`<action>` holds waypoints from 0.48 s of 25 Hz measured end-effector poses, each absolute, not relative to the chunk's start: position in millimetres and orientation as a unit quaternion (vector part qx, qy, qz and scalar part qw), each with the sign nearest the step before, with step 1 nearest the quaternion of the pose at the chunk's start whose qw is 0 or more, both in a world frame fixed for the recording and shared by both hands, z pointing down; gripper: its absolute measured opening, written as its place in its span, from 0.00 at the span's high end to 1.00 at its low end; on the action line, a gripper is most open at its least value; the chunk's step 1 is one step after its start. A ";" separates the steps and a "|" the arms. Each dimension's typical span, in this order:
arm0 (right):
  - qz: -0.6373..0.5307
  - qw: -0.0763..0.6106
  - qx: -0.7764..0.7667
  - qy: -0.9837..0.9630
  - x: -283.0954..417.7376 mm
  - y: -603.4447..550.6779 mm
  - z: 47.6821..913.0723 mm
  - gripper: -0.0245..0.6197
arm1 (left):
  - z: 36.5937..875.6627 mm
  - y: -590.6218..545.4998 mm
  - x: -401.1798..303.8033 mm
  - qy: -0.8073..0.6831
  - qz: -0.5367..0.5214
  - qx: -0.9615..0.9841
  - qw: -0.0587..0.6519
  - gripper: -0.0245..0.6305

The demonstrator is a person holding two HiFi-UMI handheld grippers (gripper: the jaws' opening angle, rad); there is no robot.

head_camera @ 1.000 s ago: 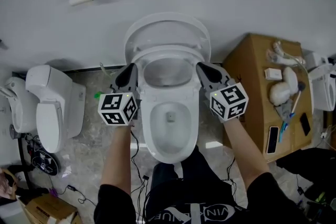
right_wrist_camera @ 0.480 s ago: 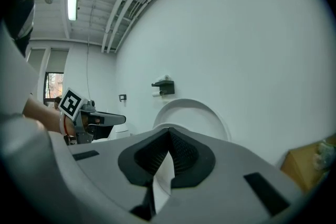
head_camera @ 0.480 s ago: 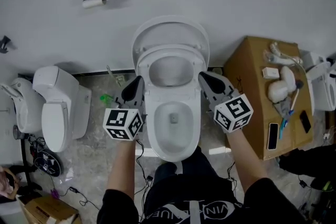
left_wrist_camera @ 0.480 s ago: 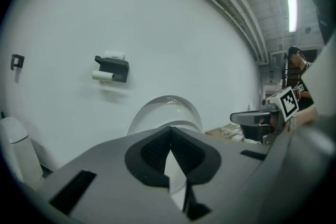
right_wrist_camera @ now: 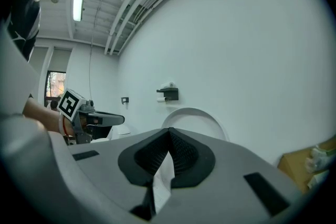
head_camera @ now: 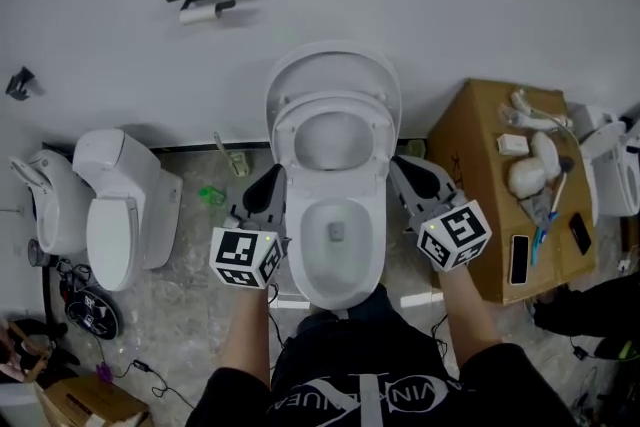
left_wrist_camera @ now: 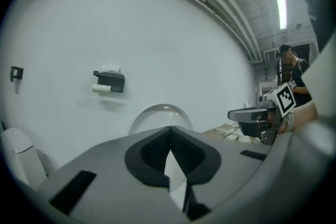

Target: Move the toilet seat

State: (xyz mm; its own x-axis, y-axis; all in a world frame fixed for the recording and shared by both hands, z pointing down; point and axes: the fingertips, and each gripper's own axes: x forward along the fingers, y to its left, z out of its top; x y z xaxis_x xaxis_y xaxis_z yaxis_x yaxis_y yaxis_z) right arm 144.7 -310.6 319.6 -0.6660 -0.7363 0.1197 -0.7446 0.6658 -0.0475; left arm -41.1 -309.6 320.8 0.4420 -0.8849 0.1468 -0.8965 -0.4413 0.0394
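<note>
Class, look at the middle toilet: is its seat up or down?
Up: the seat ring leans back against the raised lid, leaving the bowl uncovered.

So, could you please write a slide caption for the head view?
Shut left gripper and shut right gripper flank the toilet, its seat and lid raised.

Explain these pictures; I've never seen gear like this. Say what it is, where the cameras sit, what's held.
A person stands over a toilet, a hand-held two-jaw gripper in each hand; the marked cube on each is part of it. The head view comes from a camera on the person's head, looking down: left gripper and right gripper flank the bowl. The two gripper views look along each gripper's jaws toward the wall. Both grippers are shut and hold nothing. The lid stands up; a cardboard box sits alongside.
</note>
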 end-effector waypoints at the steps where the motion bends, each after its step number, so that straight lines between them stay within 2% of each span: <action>1: 0.046 0.044 0.406 -0.911 144.5 -307.7 318.6 0.95 | 318.8 -306.4 -42.4 -0.528 0.048 0.846 0.055 0.96; 8: 0.045 0.036 0.411 -0.910 147.5 -294.1 310.8 0.95 | 305.2 -292.4 -47.3 -0.536 0.047 0.842 0.029 0.96; 12: 0.047 0.028 0.417 -0.907 151.0 -288.8 307.9 0.95 | 303.9 -286.2 -51.8 -0.539 0.038 0.840 0.039 0.96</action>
